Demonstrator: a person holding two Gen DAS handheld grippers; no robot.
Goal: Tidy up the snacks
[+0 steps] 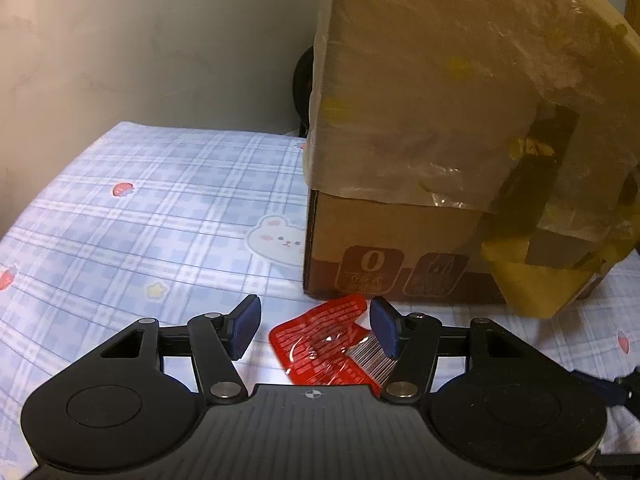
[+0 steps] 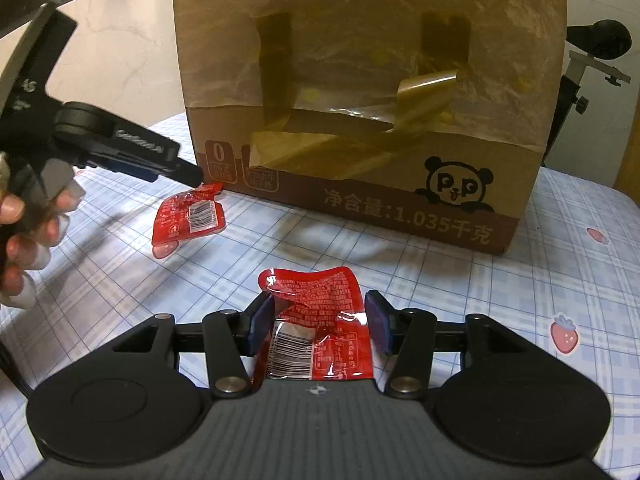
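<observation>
a person's hand [image 2: 28,216] holds the left gripper [image 1: 314,326], jaws apart over a red snack packet [image 1: 328,344] at the cardboard box's [image 2: 360,128] near left corner; the right gripper [image 2: 318,320] is clamped on a second red packet [image 2: 316,320] before the box, on the plaid tablecloth [image 1: 160,208].

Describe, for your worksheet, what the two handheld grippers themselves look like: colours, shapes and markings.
Both the left gripper and right gripper are matte black, with ribbed bodies, round side discs, silver pivot pins, dark blue finger pads and a small crosshair mark.
</observation>
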